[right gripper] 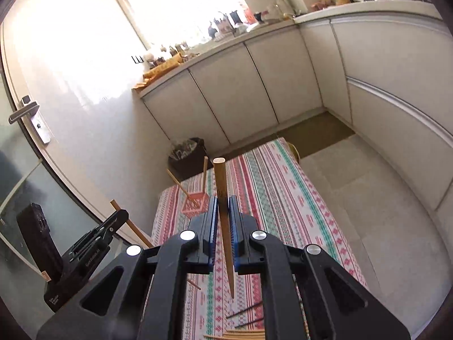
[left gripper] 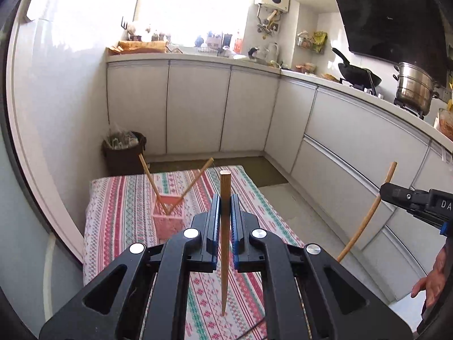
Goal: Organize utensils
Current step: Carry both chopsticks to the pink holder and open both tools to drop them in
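Observation:
My left gripper (left gripper: pixel 225 208) is shut on a wooden chopstick (left gripper: pixel 225 187) that stands upright between its pads, thick end up, above the striped tablecloth (left gripper: pixel 119 198). Beyond it a pink basket holder (left gripper: pixel 168 219) stands on the cloth with two chopsticks leaning apart inside it. My right gripper (left gripper: pixel 392 194) shows at the right edge, shut on a second chopstick (left gripper: pixel 368 215). In the right wrist view that gripper (right gripper: pixel 223 208) clamps its chopstick (right gripper: pixel 220 178) upright, the pink holder (right gripper: pixel 194 205) sits just beyond, and the left gripper (right gripper: pixel 117 216) is at the left. Several loose chopsticks (right gripper: pixel 243 314) lie near the cloth's front edge.
A dark waste bin (left gripper: pixel 124 153) stands behind the table's far left corner. White cabinets (left gripper: pixel 198 104) line the back and right walls, with a wok (left gripper: pixel 358 75) and a steel pot (left gripper: pixel 414 86) on the stove. A door with a handle (right gripper: pixel 24 112) is at the left. A person's hand (left gripper: pixel 430 283) shows at the lower right.

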`<state>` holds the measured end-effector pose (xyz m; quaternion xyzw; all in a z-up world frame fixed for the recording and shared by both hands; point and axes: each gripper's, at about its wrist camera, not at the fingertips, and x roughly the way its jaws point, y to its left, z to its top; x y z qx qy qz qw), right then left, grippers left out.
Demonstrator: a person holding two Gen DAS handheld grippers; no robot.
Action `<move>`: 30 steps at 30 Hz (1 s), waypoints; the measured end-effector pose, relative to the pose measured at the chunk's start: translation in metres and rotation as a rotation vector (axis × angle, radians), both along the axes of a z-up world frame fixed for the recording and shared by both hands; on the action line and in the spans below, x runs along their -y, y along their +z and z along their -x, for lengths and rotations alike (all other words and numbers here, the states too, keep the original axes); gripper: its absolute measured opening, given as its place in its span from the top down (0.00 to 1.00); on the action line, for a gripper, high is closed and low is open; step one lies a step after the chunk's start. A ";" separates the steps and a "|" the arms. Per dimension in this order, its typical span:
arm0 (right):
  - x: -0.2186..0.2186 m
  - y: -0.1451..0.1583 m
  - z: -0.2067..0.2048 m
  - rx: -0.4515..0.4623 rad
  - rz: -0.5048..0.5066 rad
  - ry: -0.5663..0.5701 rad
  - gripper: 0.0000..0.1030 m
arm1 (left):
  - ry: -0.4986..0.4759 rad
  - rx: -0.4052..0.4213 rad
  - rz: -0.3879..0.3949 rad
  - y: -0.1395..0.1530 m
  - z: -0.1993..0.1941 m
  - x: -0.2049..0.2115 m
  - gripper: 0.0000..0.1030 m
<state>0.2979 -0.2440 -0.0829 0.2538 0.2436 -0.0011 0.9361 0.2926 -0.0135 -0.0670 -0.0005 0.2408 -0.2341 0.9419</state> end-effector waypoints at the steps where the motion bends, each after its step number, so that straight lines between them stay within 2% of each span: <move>1: -0.002 0.010 -0.008 0.020 0.005 0.006 0.92 | 0.013 0.018 0.008 0.008 -0.006 -0.003 0.94; 7: -0.016 0.054 -0.059 0.121 0.049 0.033 0.92 | 0.087 0.106 0.011 0.046 -0.045 -0.008 0.94; 13: -0.035 0.071 -0.110 0.178 0.067 0.068 0.92 | 0.148 0.168 0.030 0.061 -0.078 -0.016 0.94; 21: -0.067 0.050 -0.170 0.169 0.113 0.109 0.92 | 0.194 0.169 0.036 0.039 -0.129 -0.020 0.94; 30: -0.086 0.018 -0.212 0.139 0.112 0.131 0.92 | 0.216 0.158 0.061 0.015 -0.150 -0.035 0.94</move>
